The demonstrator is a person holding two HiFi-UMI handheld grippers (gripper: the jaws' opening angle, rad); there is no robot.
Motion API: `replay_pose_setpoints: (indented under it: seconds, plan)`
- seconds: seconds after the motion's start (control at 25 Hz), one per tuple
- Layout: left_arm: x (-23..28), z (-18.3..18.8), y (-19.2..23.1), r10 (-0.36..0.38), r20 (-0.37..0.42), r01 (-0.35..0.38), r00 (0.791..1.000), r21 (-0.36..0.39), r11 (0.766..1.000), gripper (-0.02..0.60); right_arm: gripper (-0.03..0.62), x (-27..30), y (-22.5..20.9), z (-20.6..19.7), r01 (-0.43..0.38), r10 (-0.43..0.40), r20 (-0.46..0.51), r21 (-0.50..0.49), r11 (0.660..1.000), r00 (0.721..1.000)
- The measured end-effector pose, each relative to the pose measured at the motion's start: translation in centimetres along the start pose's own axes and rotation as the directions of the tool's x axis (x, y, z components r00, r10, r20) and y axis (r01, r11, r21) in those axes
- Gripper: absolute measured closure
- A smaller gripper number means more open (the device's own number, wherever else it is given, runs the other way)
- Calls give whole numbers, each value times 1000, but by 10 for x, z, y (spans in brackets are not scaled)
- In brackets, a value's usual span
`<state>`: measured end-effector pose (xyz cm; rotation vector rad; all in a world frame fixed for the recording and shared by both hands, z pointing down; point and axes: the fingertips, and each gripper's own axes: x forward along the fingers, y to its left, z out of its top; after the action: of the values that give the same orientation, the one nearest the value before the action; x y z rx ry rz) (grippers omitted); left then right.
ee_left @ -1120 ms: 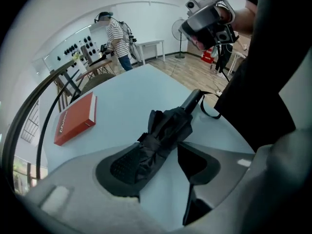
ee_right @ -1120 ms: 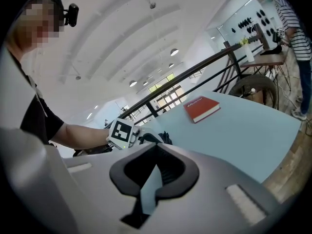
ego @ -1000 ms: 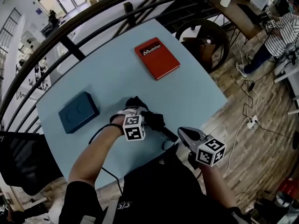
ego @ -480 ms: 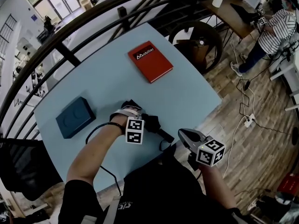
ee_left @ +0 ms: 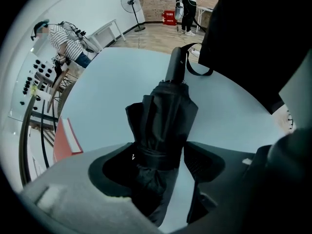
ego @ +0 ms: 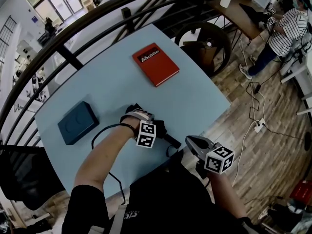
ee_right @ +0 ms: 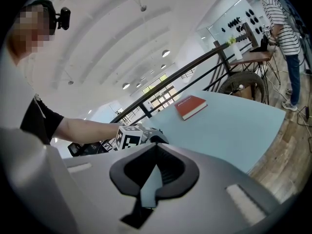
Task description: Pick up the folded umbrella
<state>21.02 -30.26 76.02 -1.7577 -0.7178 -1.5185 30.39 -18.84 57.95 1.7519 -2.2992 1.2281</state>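
Left gripper (ee_left: 161,162) points down over the folded umbrella (ee_left: 168,111), which lies flat on the table (ego: 195,96) near the front edge. Jaws have just been opening wide to straddle its strapped canopy, no pinch yet. Right gripper (ee_right: 154,172) is closed, empty and parked clear, so likely a 1-hand pick.

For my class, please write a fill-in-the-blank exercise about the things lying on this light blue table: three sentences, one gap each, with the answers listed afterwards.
1. The folded umbrella lying on the table is ____ in colour.
2. The book lying farther along the table has a ____ cover.
3. In the head view, the dark box lies to the ____ of the book.

Missing words: black; red; left
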Motion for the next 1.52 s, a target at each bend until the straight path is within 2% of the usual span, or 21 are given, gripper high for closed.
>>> replay_pose_setpoints:
  seconds: [0.2, 0.4, 0.56, 0.64, 0.72, 0.84, 0.92, 1.0, 1.12, 1.2, 1.28, 1.36, 1.4, 1.52]
  plan:
    - [12, 0, 4, -73, -46, 73, 996, 3, 997, 232, 592, 6, 2, -2, -9, 9, -6, 10, 1000, 1000]
    - [15, 1, 0, -154, -68, 154, 986, -3, 988, 249, 592, 8, 5, 1, -13, 13, 3, 12, 1000, 1000]
    - [12, -1, -2, -120, -56, 119, 991, -18, 993, 281, 592, 4, 4, 7, -11, 11, 16, 3, 1000, 1000]
    - [11, -1, -3, -89, -29, 86, 996, -82, 993, 285, 592, 0, 0, 8, -1, 1, 27, 8, 1000, 1000]
    - [6, 0, -5, -70, 12, 71, 997, -181, 981, 287, 592, -6, -4, 12, 4, -5, 41, 19, 1000, 999]
    - [-7, 4, 0, -17, 81, 43, 997, -324, 945, 290, 592, -8, -6, 18, -7, 6, 54, 24, 1000, 999]
    - [-17, 8, 9, 42, 126, 14, 991, -416, 909, 290, 592, -7, -7, 21, -22, 21, 49, 15, 1000, 999]
    - [-30, 11, 19, 102, 171, 0, 980, -512, 859, 290, 592, -6, -8, 26, -39, 39, 38, 1, 999, 999]
    - [-52, 11, 31, 179, 207, -4, 962, -644, 765, 291, 592, -7, -7, 41, -64, 66, 36, -41, 997, 997]
    - [-66, 6, 40, 243, 192, -31, 951, -721, 692, 291, 592, -8, -5, 59, -97, 101, 44, -83, 992, 994]
    - [-82, -2, 47, 309, 161, -64, 937, -791, 608, 291, 592, -8, -1, 79, -145, 153, 60, -112, 983, 986]
    - [-100, -10, 51, 369, 134, -76, 920, -862, 501, 291, 592, -3, 2, 99, -197, 208, 75, -135, 971, 975]
    - [-110, -15, 51, 400, 123, -71, 908, -897, 437, 293, 592, 0, 4, 108, -221, 234, 79, -149, 964, 969]
    - [-150, -28, 37, 503, 71, -45, 861, -976, 214, 292, 592, 10, 20, 126, -285, 304, 70, -207, 936, 950]
